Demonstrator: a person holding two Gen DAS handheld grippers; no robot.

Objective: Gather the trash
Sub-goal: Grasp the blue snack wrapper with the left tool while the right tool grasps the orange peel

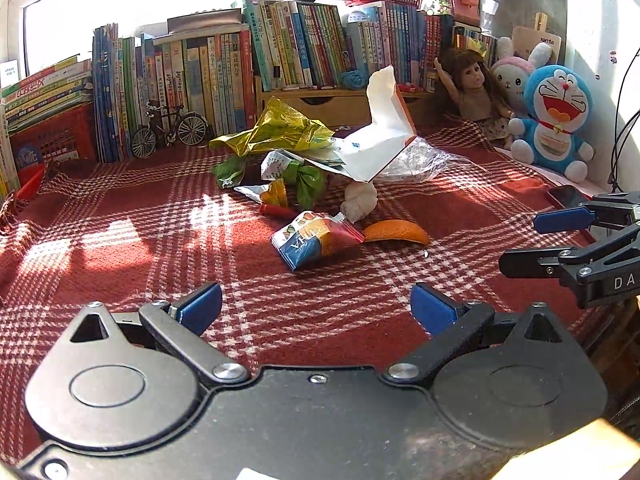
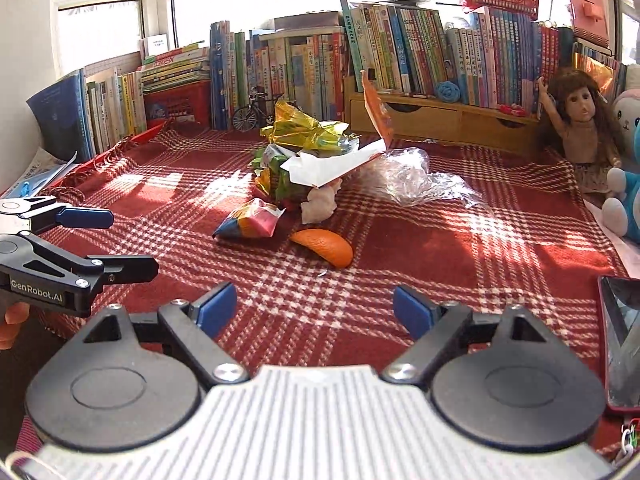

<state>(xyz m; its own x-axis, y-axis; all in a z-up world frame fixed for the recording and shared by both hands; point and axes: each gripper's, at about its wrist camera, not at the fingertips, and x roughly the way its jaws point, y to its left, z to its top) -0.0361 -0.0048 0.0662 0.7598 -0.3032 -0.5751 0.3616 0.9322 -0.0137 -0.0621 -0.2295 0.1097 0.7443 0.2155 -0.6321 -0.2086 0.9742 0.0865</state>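
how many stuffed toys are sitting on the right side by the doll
2: a white bunny right behind the doll, and a blue cat in front of the bunny. Others may sit out of frame.

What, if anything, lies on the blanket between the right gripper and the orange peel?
Nothing visible does. The right gripper stands open over bare red plaid blanket, and the orange peel lies just beyond it with only cloth between. The colourful snack packet sits to the peel's left, off that line.

Harsh window glare, striped sunlight, fisheye-bent edges
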